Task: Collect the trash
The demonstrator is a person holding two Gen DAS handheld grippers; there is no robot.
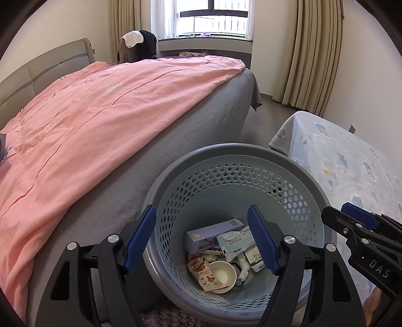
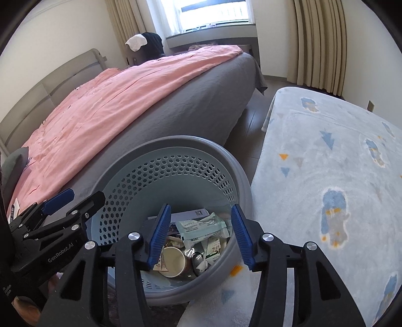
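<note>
Both of us over the waste basket (image 1: 233, 161), both tilted down into its mouth. Left gripper (image 1: 203, 239): released, jaws wide, nothing between the pads. Right gripper (image 2: 199, 232): also released, narrower gap, nothing held.

Trash sits at the basket bottom: paper cup (image 1: 222, 275), snack wrapper (image 1: 201, 271), purple box (image 1: 211, 232), green-white pouch (image 1: 236, 241), crumpled tissue (image 1: 245, 266). All of it is inside the basket; we can't spot loose trash outside it in either view.

Our read: a drop into the basket looks done, so the step in hand is clearing out. To do it well:
- lift straight up from the basket before swinging away, so the fingers don't hook the perforated wall (image 1: 251, 176)
- keep jaws apart until clear of the rim
- the grippers are just beside each other above the basket, so we move one at a time

Basket is light plastic, likely tips easily if clipped.

Surroundings, relative to the basket: it stands touching the grey side of the bed (image 1: 201, 120) on its left, pink cover (image 1: 100, 113) on top. Pale blue patterned blanket (image 2: 326, 163) is just right of the basket, one corner lapping its near rim. Floor beyond the basket, then window (image 1: 213, 17) and beige curtains (image 1: 316, 50) on the far wall.
</note>
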